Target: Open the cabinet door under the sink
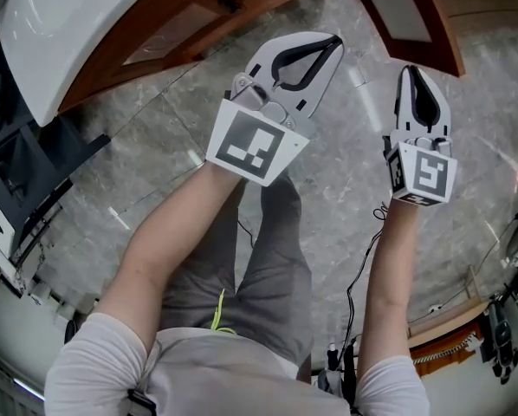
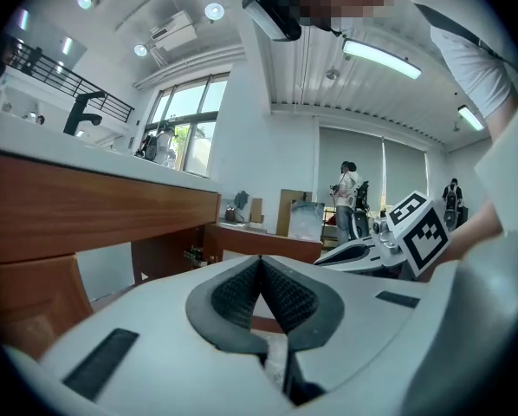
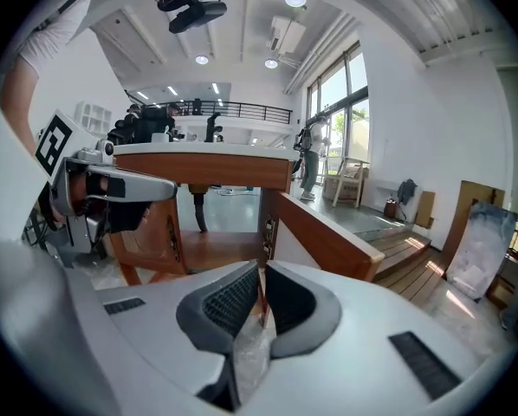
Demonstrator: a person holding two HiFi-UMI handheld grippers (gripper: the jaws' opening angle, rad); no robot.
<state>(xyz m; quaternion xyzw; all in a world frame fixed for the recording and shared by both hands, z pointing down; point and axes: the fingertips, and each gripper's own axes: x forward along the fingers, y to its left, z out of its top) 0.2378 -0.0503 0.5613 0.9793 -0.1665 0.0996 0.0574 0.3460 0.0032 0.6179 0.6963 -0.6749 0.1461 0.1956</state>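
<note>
Left gripper (image 1: 333,42) and right gripper (image 1: 412,72) are both pressed together, empty. The cabinet door (image 1: 404,7) ahead looks rigid and hinged; pinch its free edge.

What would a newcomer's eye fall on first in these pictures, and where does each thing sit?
Most striking are the two white tools held out over the grey stone floor: the left gripper and the right gripper, each with its jaws together and nothing between them. Beyond them, at the top right, a wooden cabinet door stands swung open. The white sink fills the upper left corner.
</note>
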